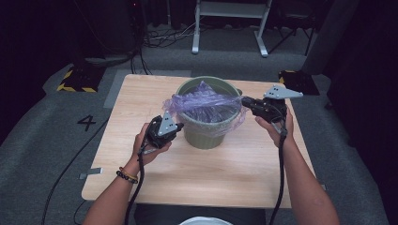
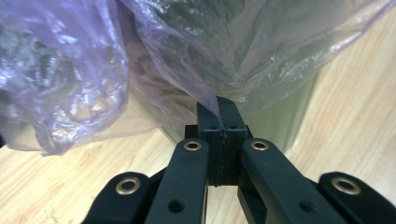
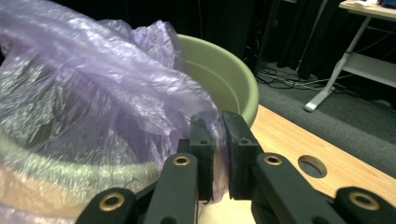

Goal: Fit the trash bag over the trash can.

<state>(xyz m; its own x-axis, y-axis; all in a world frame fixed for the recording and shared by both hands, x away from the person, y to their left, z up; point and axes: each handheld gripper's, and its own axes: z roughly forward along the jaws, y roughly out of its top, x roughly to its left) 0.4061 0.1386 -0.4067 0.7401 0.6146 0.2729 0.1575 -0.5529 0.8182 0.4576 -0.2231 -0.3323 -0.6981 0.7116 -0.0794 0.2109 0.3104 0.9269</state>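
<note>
One purple bag (image 1: 206, 104) drapes over the green bin (image 1: 206, 133) near the table's (image 1: 234, 173) far edge. The left gripper (image 2: 219, 109) pinches its hem at the bin's near-left side. The right gripper (image 3: 218, 128) clasps film at the bin's right rim.

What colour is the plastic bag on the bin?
Translucent purple bag; clearest in the right gripper view.

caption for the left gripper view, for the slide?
Left gripper shut on the purple bag, pinching a fold of film beside the green bin on the wooden table.
</note>
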